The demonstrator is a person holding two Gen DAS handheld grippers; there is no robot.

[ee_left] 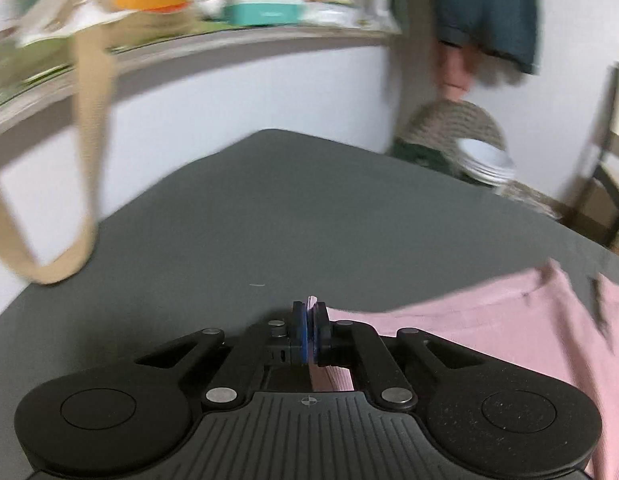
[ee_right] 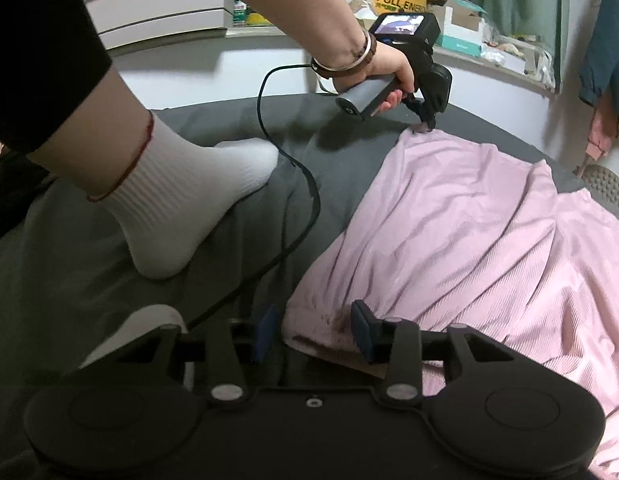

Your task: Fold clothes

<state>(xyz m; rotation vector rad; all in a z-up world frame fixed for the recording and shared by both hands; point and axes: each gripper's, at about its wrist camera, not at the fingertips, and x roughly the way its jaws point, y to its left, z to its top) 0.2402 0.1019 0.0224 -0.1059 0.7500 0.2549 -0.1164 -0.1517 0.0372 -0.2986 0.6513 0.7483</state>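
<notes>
The left gripper [ee_left: 309, 312] was clamped tight, its blue pads [ee_left: 303, 336] pressed together on a thin edge of pink fabric; in the right wrist view it [ee_right: 427, 122] pointed steeply downward near the far edge of the bed; the left hand [ee_right: 383, 70] gripped its handle, bracelets at the wrist; the right gripper [ee_right: 313, 330] sat low at the near edge, fingers spread wide; a foot in a white sock [ee_right: 181, 200] rested flat at the left.

Straddling the near hem of a pink garment [ee_right: 461, 216] with the right gripper [ee_right: 313, 330] spread wide; pinching its far corner with the left gripper [ee_right: 427, 122] on gray bedding [ee_right: 213, 128].
</notes>
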